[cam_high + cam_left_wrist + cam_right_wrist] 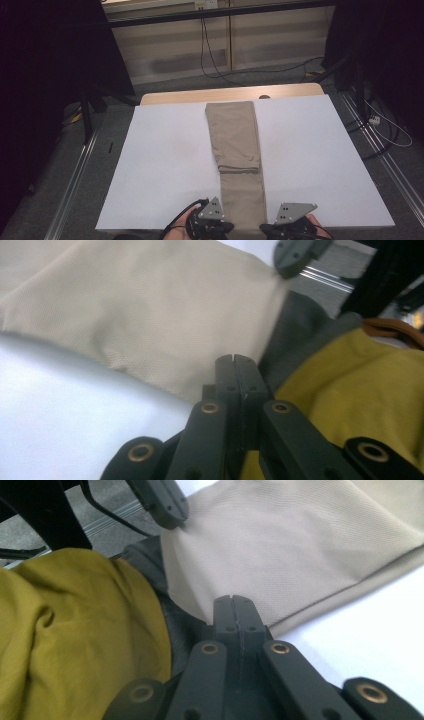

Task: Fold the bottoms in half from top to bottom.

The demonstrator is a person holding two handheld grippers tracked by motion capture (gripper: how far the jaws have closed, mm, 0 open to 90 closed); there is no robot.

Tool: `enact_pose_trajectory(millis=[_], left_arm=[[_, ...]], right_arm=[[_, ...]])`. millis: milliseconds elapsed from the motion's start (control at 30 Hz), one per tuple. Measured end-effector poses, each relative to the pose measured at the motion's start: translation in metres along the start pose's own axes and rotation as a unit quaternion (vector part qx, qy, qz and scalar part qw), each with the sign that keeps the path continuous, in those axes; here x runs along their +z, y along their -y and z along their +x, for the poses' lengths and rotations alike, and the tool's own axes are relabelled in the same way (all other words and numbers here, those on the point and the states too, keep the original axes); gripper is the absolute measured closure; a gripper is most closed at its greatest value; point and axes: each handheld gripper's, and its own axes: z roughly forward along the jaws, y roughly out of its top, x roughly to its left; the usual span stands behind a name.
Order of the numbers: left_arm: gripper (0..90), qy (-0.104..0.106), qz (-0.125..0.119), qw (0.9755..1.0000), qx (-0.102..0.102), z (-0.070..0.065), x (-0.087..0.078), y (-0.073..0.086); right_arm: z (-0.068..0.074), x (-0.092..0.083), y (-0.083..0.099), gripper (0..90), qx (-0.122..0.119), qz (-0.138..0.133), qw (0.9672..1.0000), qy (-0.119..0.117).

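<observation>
Trousers (239, 150), khaki-beige, laid flat as one long narrow strip down the middle of the white tabletop (165, 165); far end reaches toward the tabletop's back edge, near end runs to its front edge and hangs over; a fold edge crosses the strip about halfway, the far portion lying doubled on top; weave fine and dotted in the gripper views, surface smooth with soft creases. Left gripper (212, 222) sits just left of the trousers' near end at the front edge, jaws pressed together, nothing between them; right gripper (292, 220) sits just right of the same end, jaws likewise pressed together and empty; cloth edge lies just beyond each pair of tips.
</observation>
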Motion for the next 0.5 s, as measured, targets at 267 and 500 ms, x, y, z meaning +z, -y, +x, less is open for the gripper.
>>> enact_pose_trajectory(millis=[267, 500], left_arm=[[71.6, -0.008, -0.023, 0.9996, -0.018, 0.003, -0.009, -0.001], [48.4, -0.116, -0.072, 0.99, -0.035, 0.053, -0.021, -0.018]], right_arm=[[-0.008, -0.005, -0.008, 65.0, 0.024, -0.03, 0.9992, -0.004], [-0.053, 0.001, -0.034, 63.9, 0.026, -0.053, 0.997, 0.05]])
